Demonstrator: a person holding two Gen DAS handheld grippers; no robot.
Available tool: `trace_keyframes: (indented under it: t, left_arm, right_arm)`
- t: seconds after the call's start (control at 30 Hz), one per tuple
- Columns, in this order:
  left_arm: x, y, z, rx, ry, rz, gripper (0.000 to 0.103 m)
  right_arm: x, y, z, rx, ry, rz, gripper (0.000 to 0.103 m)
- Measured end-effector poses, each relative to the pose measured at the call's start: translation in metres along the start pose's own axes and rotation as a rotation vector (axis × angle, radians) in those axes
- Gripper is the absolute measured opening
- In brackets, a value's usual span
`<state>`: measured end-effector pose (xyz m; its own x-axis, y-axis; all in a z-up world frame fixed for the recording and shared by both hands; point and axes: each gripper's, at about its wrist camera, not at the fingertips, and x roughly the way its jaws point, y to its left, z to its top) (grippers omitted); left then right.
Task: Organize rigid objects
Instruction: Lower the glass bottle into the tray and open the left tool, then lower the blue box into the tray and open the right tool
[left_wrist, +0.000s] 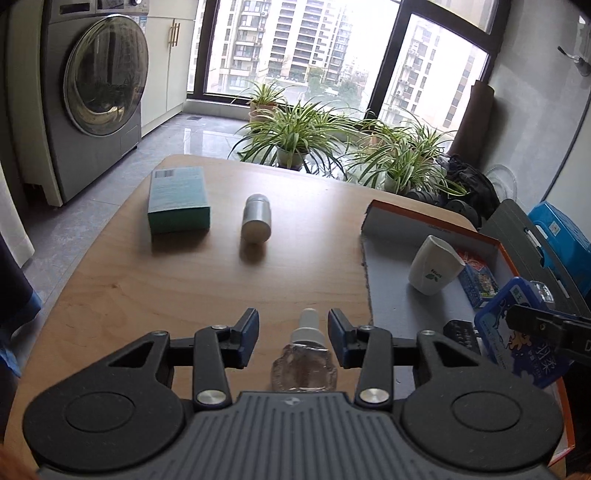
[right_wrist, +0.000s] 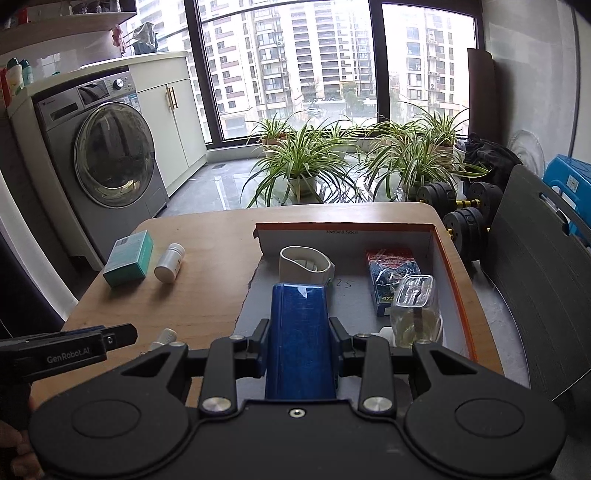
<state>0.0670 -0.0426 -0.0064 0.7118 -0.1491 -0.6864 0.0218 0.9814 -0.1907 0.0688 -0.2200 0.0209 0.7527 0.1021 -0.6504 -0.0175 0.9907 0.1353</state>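
Note:
My left gripper (left_wrist: 292, 338) is open, its jaws either side of a clear spray bottle (left_wrist: 303, 363) with a white nozzle lying on the wooden table (left_wrist: 184, 280); they do not touch it. My right gripper (right_wrist: 298, 341) is shut on a blue box (right_wrist: 299, 339) and holds it over the orange-rimmed cardboard box (right_wrist: 456, 284). That box holds a white cup (right_wrist: 304, 266) on its side, a printed carton (right_wrist: 391, 273) and a clear glass bottle (right_wrist: 415, 310). A green box (left_wrist: 178, 199) and a white pill bottle (left_wrist: 256, 218) lie on the table's far left.
A washing machine (right_wrist: 107, 147) stands to the left and potted plants (right_wrist: 299, 158) behind the table. A grey chair (right_wrist: 535, 266) and dumbbells (right_wrist: 465, 218) are to the right. The left gripper shows in the right wrist view (right_wrist: 118, 336).

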Motion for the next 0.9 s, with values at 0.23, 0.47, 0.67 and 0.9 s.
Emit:
trace_keyframes:
  t: [0.23,0.47,0.67,0.9]
  left_arm:
    - [0.014,0.019,-0.018,0.022,0.059,0.109,0.044]
    - [0.033,-0.001,-0.019,0.078,0.072,0.074,0.052]
    - [0.029,-0.051,-0.023,0.163,0.076,-0.252,0.062]
    - [0.014,-0.049,-0.032,0.186,0.069,-0.239,0.063]
  right_arm:
    - [0.002,0.011,-0.003,-0.012,0.003,0.031,0.04]
    - [-0.003,-0.001,0.0,0.009,-0.017,0.009,0.04]
    - [-0.001,-0.014,0.0,0.02,-0.013,-0.015,0.04]
    - [0.012,-0.023,0.008,0.032,0.003,-0.018,0.04]
